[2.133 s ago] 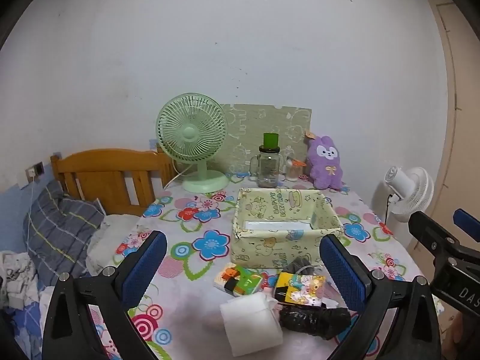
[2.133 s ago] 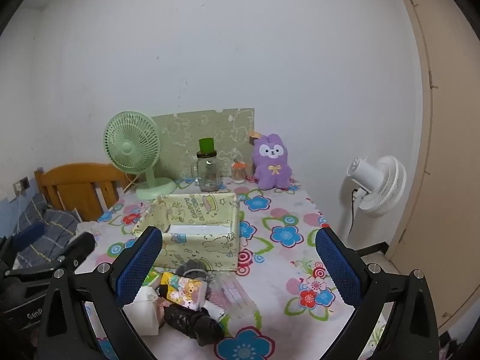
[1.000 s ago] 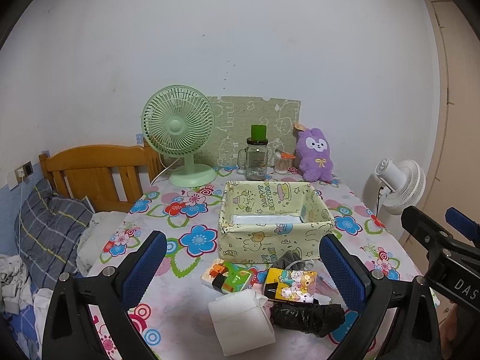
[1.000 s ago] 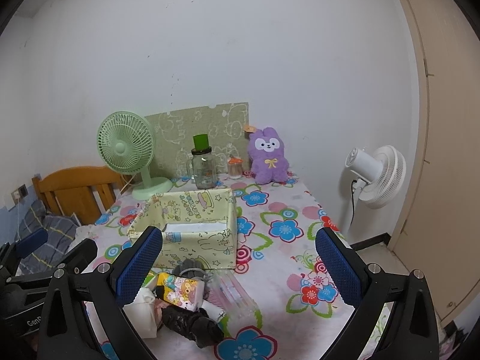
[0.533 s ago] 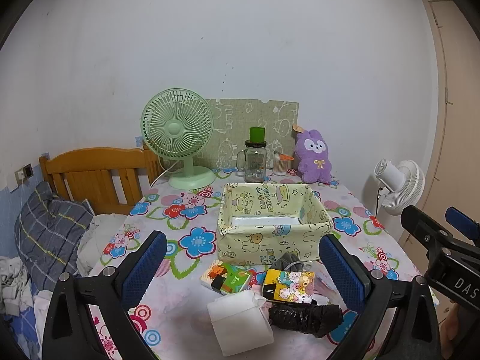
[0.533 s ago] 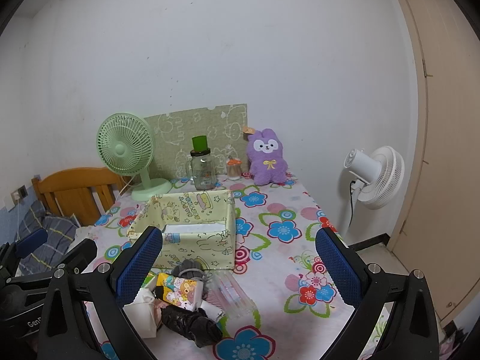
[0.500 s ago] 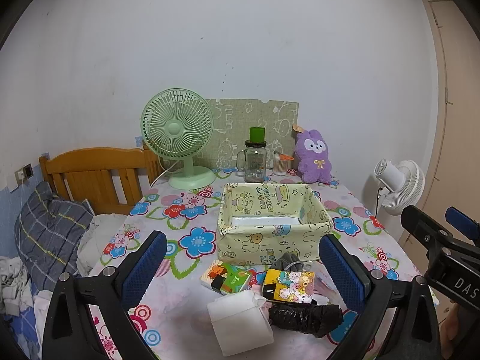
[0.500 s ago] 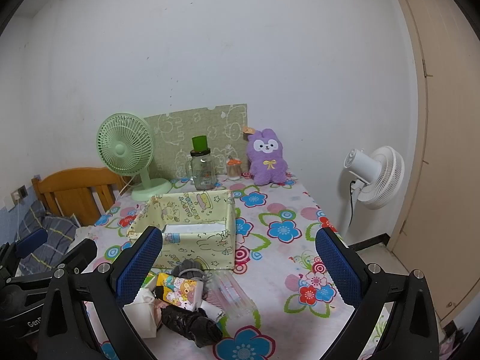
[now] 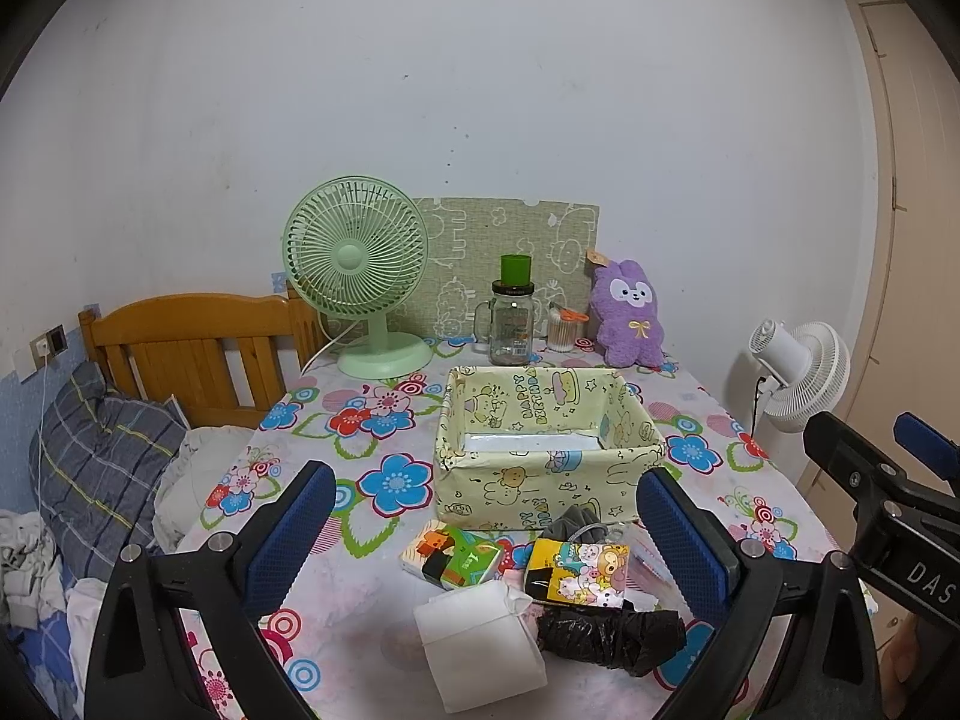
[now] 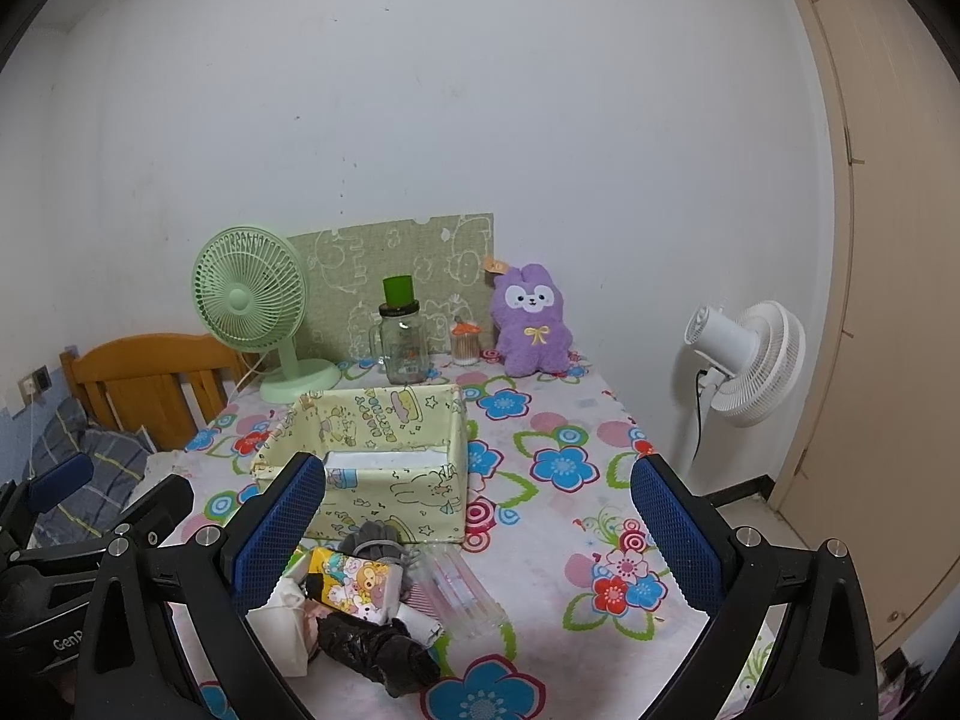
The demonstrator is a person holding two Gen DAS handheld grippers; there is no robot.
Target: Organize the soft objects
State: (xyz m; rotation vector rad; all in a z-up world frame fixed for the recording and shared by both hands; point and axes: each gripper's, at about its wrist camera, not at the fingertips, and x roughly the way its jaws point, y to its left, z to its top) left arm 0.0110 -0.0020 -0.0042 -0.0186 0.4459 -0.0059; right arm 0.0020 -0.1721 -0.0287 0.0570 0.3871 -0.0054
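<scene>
A pale yellow fabric box (image 9: 543, 477) (image 10: 384, 456) stands open in the middle of the flowered table. In front of it lies a small pile: a white tissue pack (image 9: 480, 642), a green cartoon packet (image 9: 453, 558), a yellow cartoon pouch (image 9: 579, 570) (image 10: 354, 588), a crumpled black bag (image 9: 606, 636) (image 10: 378, 654), a grey cloth (image 10: 375, 540) and a clear tube (image 10: 459, 591). My left gripper (image 9: 486, 546) is open above the near table edge, framing the pile. My right gripper (image 10: 474, 531) is open too, holding nothing. A purple plush rabbit (image 9: 627, 312) (image 10: 531, 321) sits at the back.
At the back stand a green desk fan (image 9: 360, 276), a glass jar with a green lid (image 9: 513, 318), a small jar (image 9: 561, 330) and a patterned green board (image 9: 510, 252). A wooden headboard (image 9: 192, 348) and bedding lie left. A white floor fan (image 10: 750, 354) stands right.
Both grippers have drawn back and risen slightly, so the table looks a little farther away. Both stay open and the objects have not moved.
</scene>
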